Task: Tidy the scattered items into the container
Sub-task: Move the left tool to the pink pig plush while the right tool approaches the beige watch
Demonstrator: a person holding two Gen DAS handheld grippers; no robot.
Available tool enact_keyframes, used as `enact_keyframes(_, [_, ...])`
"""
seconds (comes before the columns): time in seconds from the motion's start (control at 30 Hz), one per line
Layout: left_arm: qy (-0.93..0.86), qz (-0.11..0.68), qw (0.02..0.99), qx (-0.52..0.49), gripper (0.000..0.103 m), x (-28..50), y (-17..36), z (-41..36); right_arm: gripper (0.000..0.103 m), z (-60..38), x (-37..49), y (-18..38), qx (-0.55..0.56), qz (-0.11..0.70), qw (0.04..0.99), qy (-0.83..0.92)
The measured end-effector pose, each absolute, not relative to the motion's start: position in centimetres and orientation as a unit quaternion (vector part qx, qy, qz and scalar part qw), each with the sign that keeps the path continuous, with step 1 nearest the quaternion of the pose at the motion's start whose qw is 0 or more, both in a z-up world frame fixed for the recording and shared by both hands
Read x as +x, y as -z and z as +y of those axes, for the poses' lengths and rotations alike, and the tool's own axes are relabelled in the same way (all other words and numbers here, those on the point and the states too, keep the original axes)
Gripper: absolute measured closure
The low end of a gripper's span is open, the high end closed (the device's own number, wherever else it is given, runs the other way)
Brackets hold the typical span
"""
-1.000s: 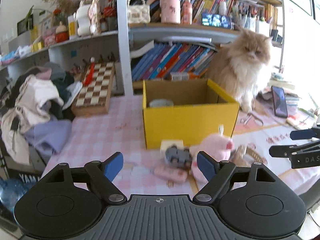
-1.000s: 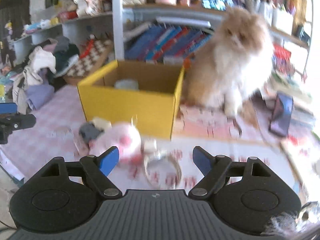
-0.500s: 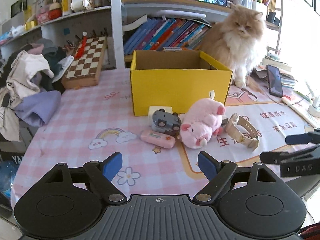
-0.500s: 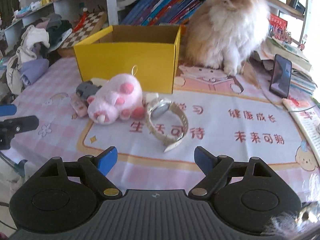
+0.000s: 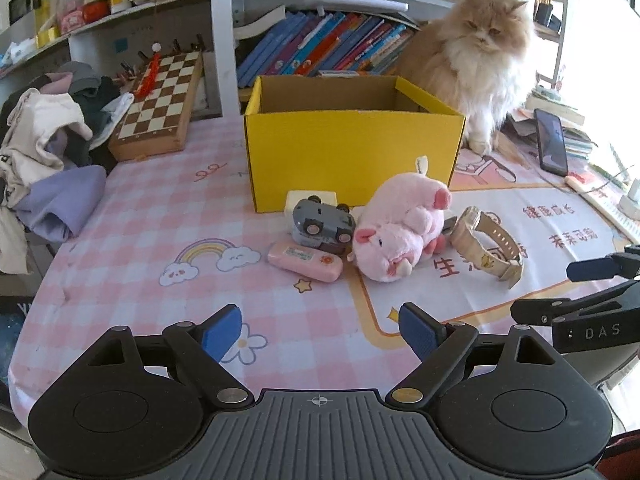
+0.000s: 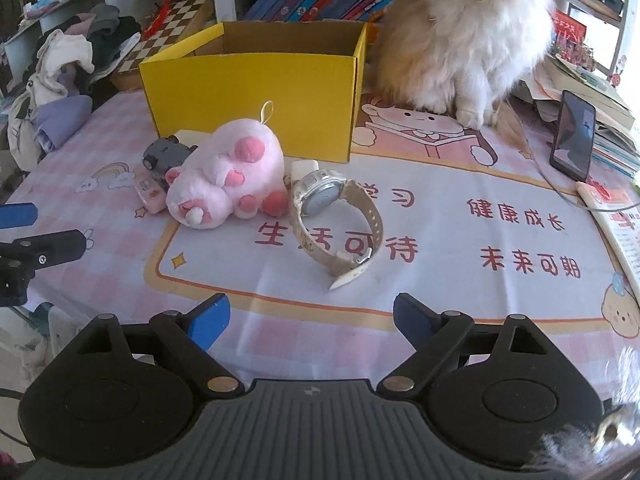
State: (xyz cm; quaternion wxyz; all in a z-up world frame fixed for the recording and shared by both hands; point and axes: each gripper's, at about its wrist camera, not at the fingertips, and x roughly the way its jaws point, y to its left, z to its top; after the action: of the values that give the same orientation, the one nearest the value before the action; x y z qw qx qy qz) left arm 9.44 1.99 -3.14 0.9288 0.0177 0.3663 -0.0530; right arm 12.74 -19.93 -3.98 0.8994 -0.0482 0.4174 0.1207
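Plush pink pig toy (image 6: 224, 172) mid-tabletop by yellow cardboard box (image 6: 256, 96) looks soft, light, squeezable at belly; left gripper (image 5: 320, 330) and right gripper (image 6: 310, 318) both spread, empty.

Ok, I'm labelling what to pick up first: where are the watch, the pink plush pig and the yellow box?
watch (image 6: 320, 196): right wrist view, on its round face.
pink plush pig (image 5: 396, 232): left wrist view, on its body.
yellow box (image 5: 352, 156): left wrist view, on its front wall.
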Motion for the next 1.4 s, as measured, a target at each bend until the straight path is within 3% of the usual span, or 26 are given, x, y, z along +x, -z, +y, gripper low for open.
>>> enact_keyframes(1.0, [0.090,0.382,0.919,0.036,0.017,14.8,5.0,-0.7,0.015,-20.9,20.1,5.5,-0.055,0.450,0.881,-0.136])
enact_keyframes(1.3, [0.119,0.370,0.916,0.096,0.038,15.6,5.5,-3.1,0.017,-20.8,21.8,6.0,-0.060,0.454,0.876,-0.150])
enact_keyframes(1.4, [0.123,0.369,0.915,0.110,0.040,15.9,5.7,-3.7,0.017,-20.8,22.3,6.2,-0.063,0.456,0.874,-0.155])
